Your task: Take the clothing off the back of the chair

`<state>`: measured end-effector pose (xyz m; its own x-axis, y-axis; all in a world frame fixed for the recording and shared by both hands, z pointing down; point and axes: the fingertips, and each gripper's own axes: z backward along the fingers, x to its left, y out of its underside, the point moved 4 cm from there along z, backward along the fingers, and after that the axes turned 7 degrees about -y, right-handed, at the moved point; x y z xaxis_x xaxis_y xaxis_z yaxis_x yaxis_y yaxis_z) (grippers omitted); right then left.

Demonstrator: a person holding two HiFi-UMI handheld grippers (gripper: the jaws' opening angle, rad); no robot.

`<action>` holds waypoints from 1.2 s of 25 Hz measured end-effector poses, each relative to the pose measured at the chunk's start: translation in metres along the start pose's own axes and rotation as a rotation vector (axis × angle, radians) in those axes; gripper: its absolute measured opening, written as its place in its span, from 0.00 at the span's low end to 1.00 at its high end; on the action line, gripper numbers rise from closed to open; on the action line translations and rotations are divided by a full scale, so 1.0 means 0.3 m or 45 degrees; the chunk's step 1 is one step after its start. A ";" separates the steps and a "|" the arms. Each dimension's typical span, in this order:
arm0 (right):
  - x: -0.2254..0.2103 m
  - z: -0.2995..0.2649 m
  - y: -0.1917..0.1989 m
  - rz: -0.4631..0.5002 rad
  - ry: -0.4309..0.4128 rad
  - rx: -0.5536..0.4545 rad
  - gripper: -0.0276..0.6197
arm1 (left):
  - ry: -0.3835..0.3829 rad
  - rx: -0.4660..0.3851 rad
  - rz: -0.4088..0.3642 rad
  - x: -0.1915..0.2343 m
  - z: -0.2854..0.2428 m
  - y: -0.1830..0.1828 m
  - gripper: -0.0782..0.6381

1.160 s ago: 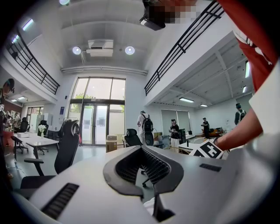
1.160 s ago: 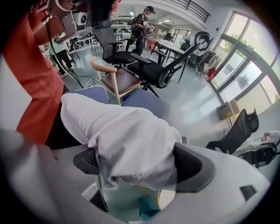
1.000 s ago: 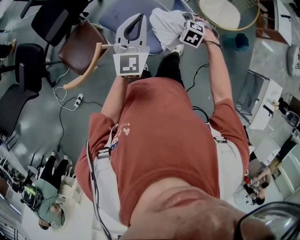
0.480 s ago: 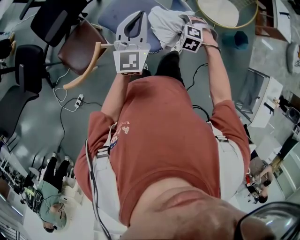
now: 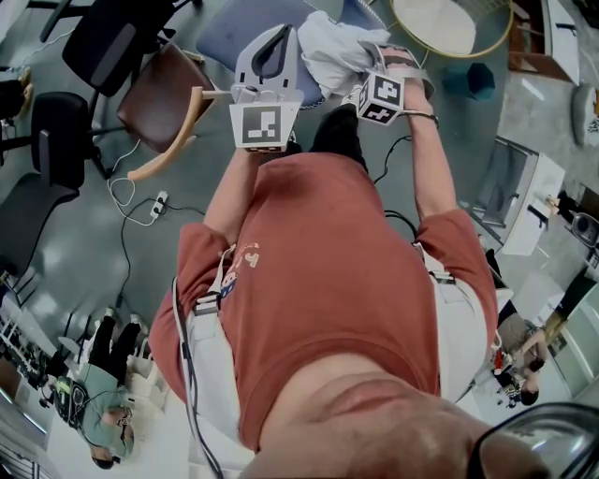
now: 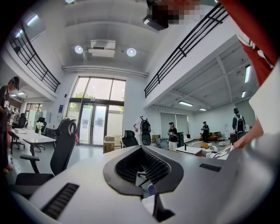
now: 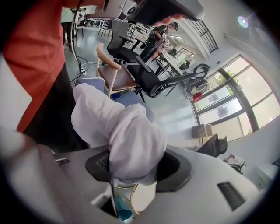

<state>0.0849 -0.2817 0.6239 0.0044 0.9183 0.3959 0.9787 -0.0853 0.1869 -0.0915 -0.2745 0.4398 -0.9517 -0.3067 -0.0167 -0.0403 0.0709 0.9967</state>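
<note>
Clothing [image 5: 329, 49], white and bunched up, sits at the right edge of the blue chair [image 5: 234, 28]. The right gripper [image 5: 365, 65], just beside that chair, has just been closing its jaws and now clamps a fold of the cloth. The left gripper [image 5: 279, 36] is level over the chair's near edge, its jaws clenched on nothing.

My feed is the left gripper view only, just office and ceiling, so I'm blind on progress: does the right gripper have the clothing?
Observer: Yes. The right gripper pinches the white clothing; its fingers have just been closing.
Operator: Where's the chair?
Observer: The wooden-armed chair stands to the person's left, apart from the clothing.
Operator: And my gripper?
Observer: In the head view the left gripper sits close beside the right one, in front of the person.
</note>
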 end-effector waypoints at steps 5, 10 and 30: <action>0.009 0.038 0.004 -0.114 0.088 -0.028 0.36 | -0.004 -0.117 0.004 0.001 -0.005 -0.010 0.13; 0.028 0.070 0.031 -0.334 0.183 -0.103 0.24 | 0.016 -0.070 0.008 -0.020 -0.002 -0.004 0.13; 0.016 0.232 0.053 -1.215 0.315 -0.677 0.12 | 0.061 -0.115 -0.009 -0.079 0.019 -0.032 0.13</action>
<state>0.1149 -0.2518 0.5661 -0.7998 0.5987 0.0419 0.3469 0.4041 0.8464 -0.0702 -0.2625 0.4302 -0.9356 -0.3524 -0.0217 -0.0171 -0.0163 0.9997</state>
